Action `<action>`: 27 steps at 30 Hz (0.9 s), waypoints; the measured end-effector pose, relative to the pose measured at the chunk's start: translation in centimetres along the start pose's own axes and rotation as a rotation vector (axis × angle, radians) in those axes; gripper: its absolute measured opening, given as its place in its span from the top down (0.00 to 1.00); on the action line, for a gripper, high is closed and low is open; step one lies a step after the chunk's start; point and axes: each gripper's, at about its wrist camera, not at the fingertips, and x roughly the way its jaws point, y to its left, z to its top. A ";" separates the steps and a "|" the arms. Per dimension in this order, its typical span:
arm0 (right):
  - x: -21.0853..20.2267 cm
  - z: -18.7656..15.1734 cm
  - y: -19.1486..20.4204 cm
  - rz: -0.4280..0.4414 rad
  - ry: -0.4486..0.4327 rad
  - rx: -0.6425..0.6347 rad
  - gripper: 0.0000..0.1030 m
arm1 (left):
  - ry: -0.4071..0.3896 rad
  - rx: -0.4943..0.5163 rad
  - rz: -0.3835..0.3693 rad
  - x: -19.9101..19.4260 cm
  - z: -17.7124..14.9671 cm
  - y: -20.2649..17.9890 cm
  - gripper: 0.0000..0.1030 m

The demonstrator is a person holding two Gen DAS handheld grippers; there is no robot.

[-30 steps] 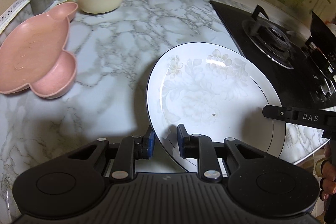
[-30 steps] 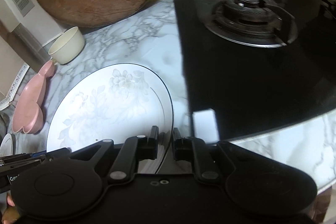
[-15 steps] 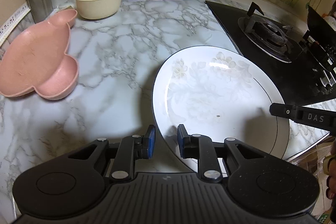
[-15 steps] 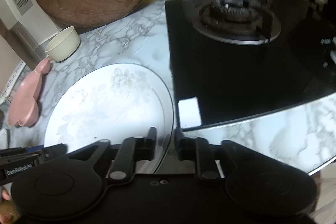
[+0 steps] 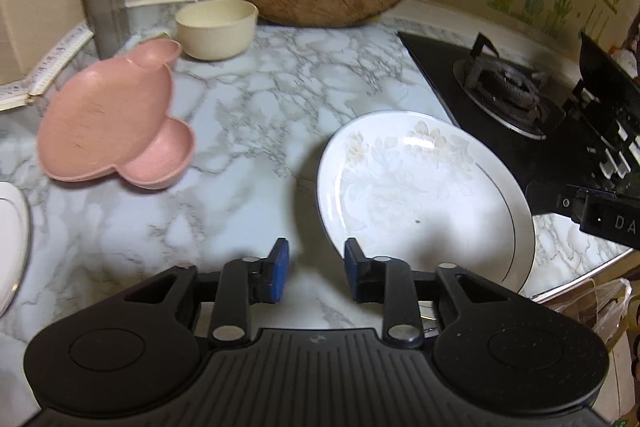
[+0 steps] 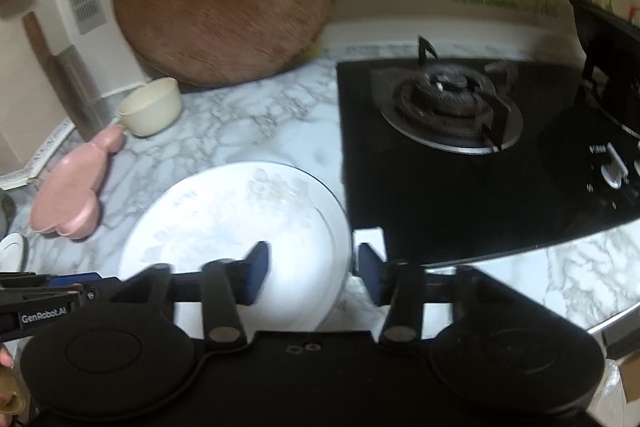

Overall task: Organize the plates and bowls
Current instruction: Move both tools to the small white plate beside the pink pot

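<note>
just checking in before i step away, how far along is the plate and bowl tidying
Looks early. Done: the floral plate lies flat on the marble counter beside the stove. In hand: nothing; the left gripper and right gripper are both open, the right one straddling the plate's rim. Left: the pink divided dish, cream bowl and a white plate edge sit separately, unstacked.

Glossy glazed plate (image 5: 424, 195), marble-look countertop (image 5: 256, 115)
</note>
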 end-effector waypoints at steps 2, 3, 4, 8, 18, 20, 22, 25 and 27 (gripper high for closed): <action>-0.6 0.0 0.9 0.011 -0.019 -0.023 0.45 | -0.029 -0.013 0.009 -1.2 -0.2 0.6 0.51; -0.9 0.1 1.3 0.018 -0.027 -0.030 0.44 | -0.047 -0.015 0.015 -1.8 -0.2 0.9 0.49; -1.2 0.1 1.7 0.027 -0.033 -0.037 0.44 | -0.064 -0.012 0.026 -2.4 -0.3 1.1 0.49; -2.3 0.1 3.5 0.065 -0.058 -0.065 0.42 | -0.104 -0.023 0.049 -4.6 -0.6 2.3 0.49; -4.0 -0.2 9.5 0.181 -0.108 -0.160 0.18 | -0.216 -0.083 0.172 -9.7 -2.3 6.5 0.33; -4.0 -0.2 10.9 0.200 -0.109 -0.185 0.14 | -0.231 -0.104 0.203 -10.5 -2.6 7.5 0.27; -4.2 -0.3 12.2 0.230 -0.120 -0.209 0.09 | -0.253 -0.122 0.234 -11.2 -3.1 8.4 0.25; -4.0 -0.3 14.3 0.265 -0.133 -0.253 0.05 | -0.265 -0.155 0.268 -12.1 -3.6 9.9 0.25; -4.0 -0.4 15.6 0.298 -0.139 -0.275 0.00 | -0.268 -0.176 0.298 -12.5 -4.1 10.7 0.24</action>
